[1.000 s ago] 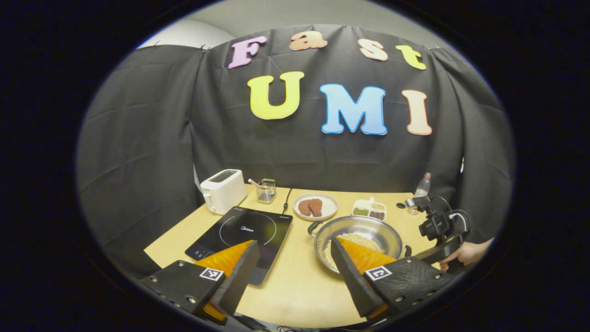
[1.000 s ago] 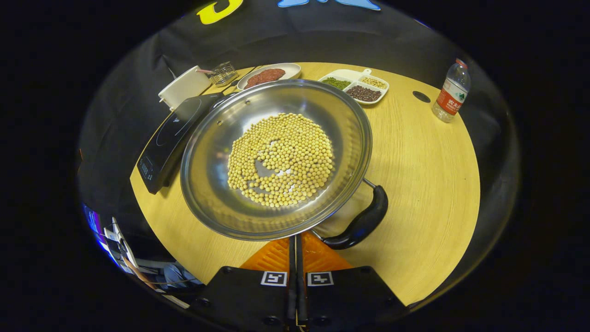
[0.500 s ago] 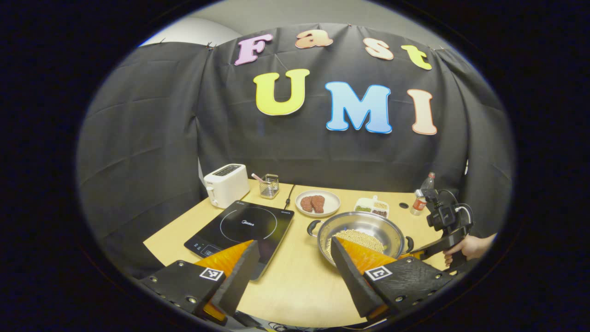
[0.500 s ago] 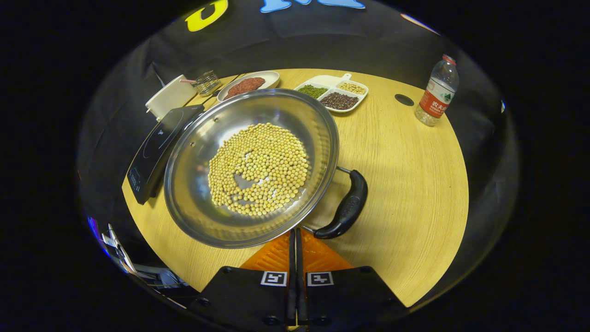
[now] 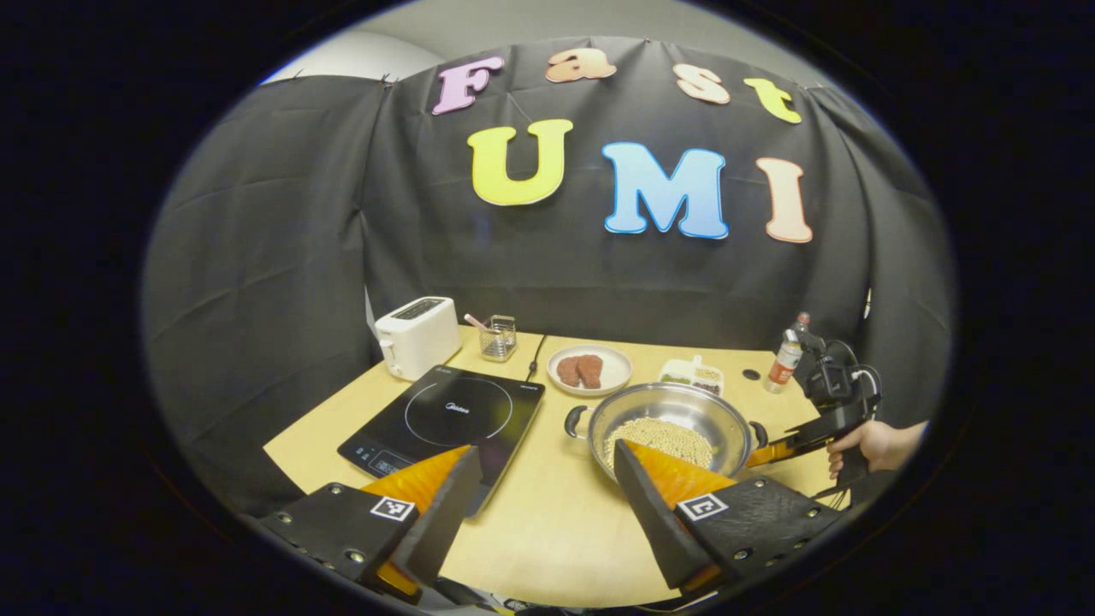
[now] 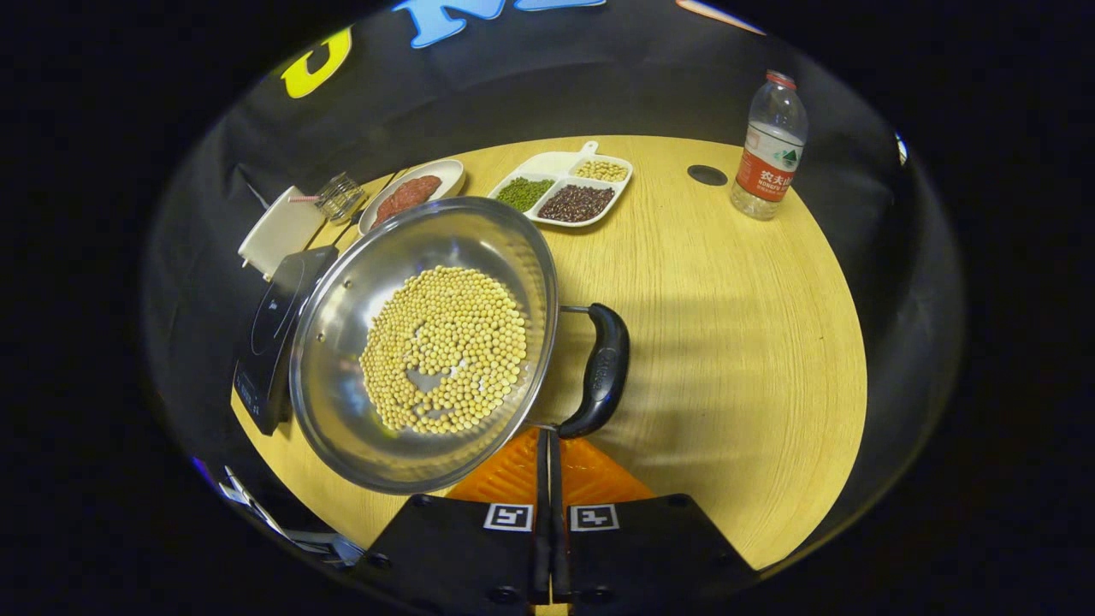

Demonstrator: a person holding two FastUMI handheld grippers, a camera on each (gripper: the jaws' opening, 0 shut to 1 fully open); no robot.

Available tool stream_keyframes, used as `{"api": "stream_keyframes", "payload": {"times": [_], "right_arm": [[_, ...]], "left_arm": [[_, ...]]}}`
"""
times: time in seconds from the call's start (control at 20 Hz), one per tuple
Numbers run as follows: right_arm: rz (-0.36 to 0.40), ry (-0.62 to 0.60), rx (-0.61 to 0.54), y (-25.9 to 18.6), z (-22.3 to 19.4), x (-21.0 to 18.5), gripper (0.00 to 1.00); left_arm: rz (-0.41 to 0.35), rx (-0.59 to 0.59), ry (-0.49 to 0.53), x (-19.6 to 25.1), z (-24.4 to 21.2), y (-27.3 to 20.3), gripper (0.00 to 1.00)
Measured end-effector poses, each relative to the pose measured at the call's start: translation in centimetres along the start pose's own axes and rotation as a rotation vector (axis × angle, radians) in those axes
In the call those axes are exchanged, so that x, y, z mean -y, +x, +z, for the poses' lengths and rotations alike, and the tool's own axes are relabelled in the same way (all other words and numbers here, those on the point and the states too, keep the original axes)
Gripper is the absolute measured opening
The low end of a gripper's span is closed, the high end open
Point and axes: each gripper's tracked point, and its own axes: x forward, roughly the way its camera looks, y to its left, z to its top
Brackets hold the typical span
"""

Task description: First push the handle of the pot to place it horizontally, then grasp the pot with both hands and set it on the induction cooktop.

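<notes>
On a round pale-wood table (image 6: 753,342), my right gripper (image 6: 548,445) sits clenched, its two fingers pressed together with nothing between them, the tips just beside the lower end of the black curved handle (image 6: 601,370) of the shiny steel pot (image 6: 342,342); whether they touch it I cannot tell. The pot stands on the table, carrying a bed of pale yellow soybeans (image 6: 443,346), and just beside it, at its far side from the handle, lies the black glass induction cooktop (image 6: 269,321). In the left gripper view my left gripper (image 5: 543,479) hangs released above the near table edge, fingers spread wide and gripping nothing, the cooktop (image 5: 445,415) ahead of one finger and the pot (image 5: 667,411) behind the other, with a second black handle (image 5: 575,419) at the pot's cooktop side. Farther off there, a hand (image 5: 877,445) holds my right gripper at the pot's far handle. Behind the pot (all well apart from either gripper) stand a white toaster (image 5: 417,335), a white plate of red meat (image 5: 588,370), a white divided dish of beans (image 6: 565,188) and a clear water bottle with a red label (image 6: 767,147).
</notes>
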Motion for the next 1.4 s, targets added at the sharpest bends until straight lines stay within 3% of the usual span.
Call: {"api": "stream_keyframes", "payload": {"times": [0.4, 0.45, 0.6, 0.65, 0.7, 0.8, 0.95, 1.0, 1.05, 1.1, 1.4], "right_arm": [[-0.005, 0.047, 0.008, 0.4, 0.9, 0.6, 0.03], [-0.059, 0.035, 0.017, 0.3, 0.8, 1.8, 0.04], [-0.083, 0.035, 0.044, -0.9, 1.1, 3.5, 0.67], [-0.066, 0.055, 0.054, -1.1, 1.1, 3.5, 0.78], [-0.044, 0.079, 0.061, -1.6, 1.4, 3.3, 0.98], [-0.013, 0.115, 0.092, -2.2, 2.4, 3.0, 0.93], [0.043, 0.147, 0.154, -2.2, 4.8, 1.4, 0.93], [0.055, 0.15, 0.163, -1.9, 5.3, 0.9, 0.98], [0.06, 0.152, 0.166, -1.4, 5.7, 0.7, 0.93], [0.059, 0.155, 0.163, -0.7, 5.9, 0.4, 0.98], [0.027, 0.118, 0.153, 3.0, 6.4, 0.6, 0.98]], "left_arm": [[-0.06, -0.047, -0.016, -0.9, -0.4, 5.7, 0.94], [-0.071, -0.059, -0.018, -1.0, -0.5, 6.8, 0.94], [-0.117, -0.091, -0.034, -1.2, -0.9, 10.6, 0.94], [-0.144, -0.105, -0.046, -0.9, -1.1, 11.9, 0.95], [-0.177, -0.119, -0.055, -0.5, -1.2, 13.4, 0.95], [-0.248, -0.152, -0.056, 0.5, -1.8, 16.1, 0.95], [-0.278, -0.204, -0.018, 1.2, -3.5, 20.1, 0.95], [-0.307, -0.207, -0.016, 2.2, -3.7, 21.1, 0.95], [-0.33, -0.21, -0.018, 3.0, -3.8, 22.3, 0.95], [-0.354, -0.221, -0.018, 3.7, -4.3, 23.3, 0.95], [-0.462, -0.313, 0.001, 5.4, -8.2, 28.3, 0.95]]}}
